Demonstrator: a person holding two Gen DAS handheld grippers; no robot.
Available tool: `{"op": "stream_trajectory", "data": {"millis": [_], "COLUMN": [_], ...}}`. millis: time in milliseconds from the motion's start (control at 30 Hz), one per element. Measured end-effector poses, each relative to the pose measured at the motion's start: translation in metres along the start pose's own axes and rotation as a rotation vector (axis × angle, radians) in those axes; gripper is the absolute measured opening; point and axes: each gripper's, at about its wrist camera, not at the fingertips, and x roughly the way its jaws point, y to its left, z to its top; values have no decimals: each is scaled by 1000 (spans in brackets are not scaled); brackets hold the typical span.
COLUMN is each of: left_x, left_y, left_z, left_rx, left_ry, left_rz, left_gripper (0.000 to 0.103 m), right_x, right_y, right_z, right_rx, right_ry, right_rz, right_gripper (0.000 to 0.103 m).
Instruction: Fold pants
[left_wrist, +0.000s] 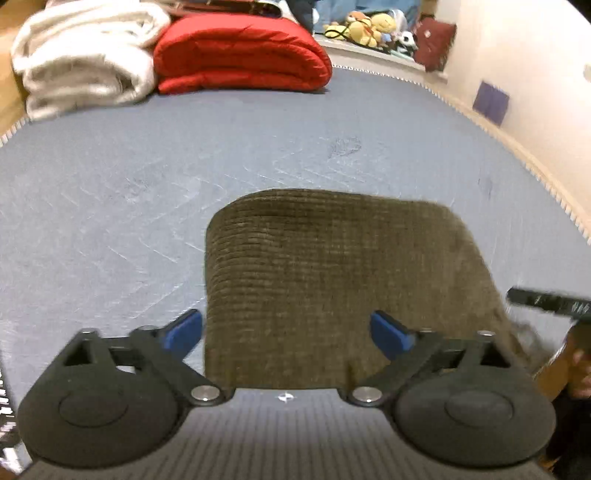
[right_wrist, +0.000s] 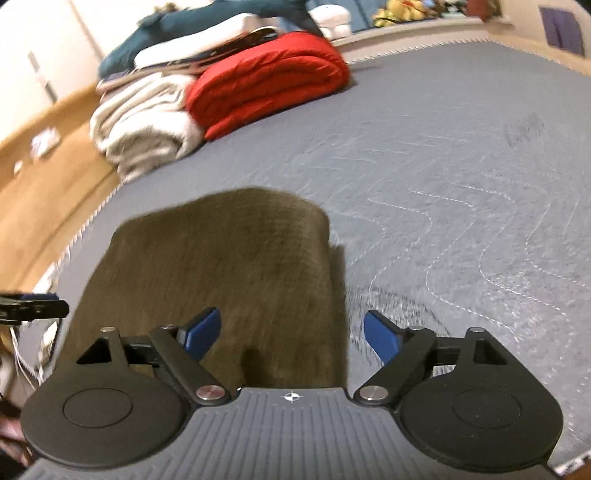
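The brown corduroy pants (left_wrist: 332, 273) lie folded into a compact rectangle on the blue-grey quilted mat (left_wrist: 110, 206). My left gripper (left_wrist: 286, 334) is open and empty, hovering over the near left edge of the pants. The pants also show in the right wrist view (right_wrist: 221, 266). My right gripper (right_wrist: 291, 334) is open and empty, above the near right edge of the pants. Part of the right gripper shows in the left wrist view (left_wrist: 546, 301), and part of the left gripper shows in the right wrist view (right_wrist: 33, 308).
A folded red quilt (left_wrist: 240, 55) and a folded white blanket (left_wrist: 81, 59) lie at the far side of the mat. Stuffed toys (left_wrist: 369, 26) sit on a ledge beyond. A wall (left_wrist: 524, 55) runs along the right; wooden floor (right_wrist: 44, 184) lies to the left.
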Motion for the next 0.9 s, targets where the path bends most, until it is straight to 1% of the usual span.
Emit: {"op": "stream_trajectory", "data": {"millis": [67, 100, 133, 267, 300, 400, 433, 467, 500, 533, 567, 600, 633, 667, 700, 733, 800, 833, 900], "left_x": [22, 33, 43, 84, 93, 110, 112, 112, 111, 115, 117, 115, 113, 110, 107, 104, 94, 94, 93], "left_y": [18, 25, 29, 59, 63, 68, 70, 72, 73, 71, 69, 68, 69, 68, 66, 61, 54, 48, 38], "left_z": [5, 7, 12, 6, 4, 0, -1, 0, 1, 1, 1, 1, 2, 2, 4, 5, 12, 15, 24], "left_rx": [-48, -73, -98, -221, -235, -260, -262, -258, -256, -251, -243, -236, -231, -229, -220, -201, -163, -159, -153], "left_ry": [38, 71, 95, 211, 231, 242, 236, 228, 224, 221, 216, 209, 203, 199, 197, 190, 171, 164, 151], "left_rz": [-11, -6, -20, -212, -247, -332, -349, -362, -370, -369, -363, -352, -345, -338, -333, -327, -318, -319, -344], "left_gripper": [102, 102, 102, 102, 100, 100, 100, 99, 98, 98, 95, 91, 89, 84, 78, 75, 64, 61, 55], "right_x": [14, 22, 31, 55, 58, 62, 63, 64, 65, 65, 65, 65, 64, 61, 58, 55, 44, 38, 29], "right_y": [-9, -12, -15, -20, -19, -10, -8, -6, -3, -1, 1, 3, 4, 2, 1, 1, 7, 9, 10], "right_z": [5, 5, 6, 2, 1, 0, 1, 1, 2, 3, 4, 5, 7, 8, 10, 13, 21, 25, 35], "right_rx": [47, 66, 85, 114, 112, 52, 43, 41, 37, 30, 24, 20, 24, 33, 44, 48, 29, 18, 6], "right_ry": [23, 45, 76, 169, 183, 195, 201, 205, 206, 202, 196, 189, 181, 172, 157, 139, 100, 86, 68], "right_rz": [13, 25, 38, 91, 106, 137, 154, 167, 175, 176, 172, 168, 173, 181, 195, 212, 238, 244, 248], "right_gripper": [89, 90, 90, 90, 92, 93, 92, 89, 82, 77, 66, 52, 46, 36, 28, 26, 24, 23, 23]}}
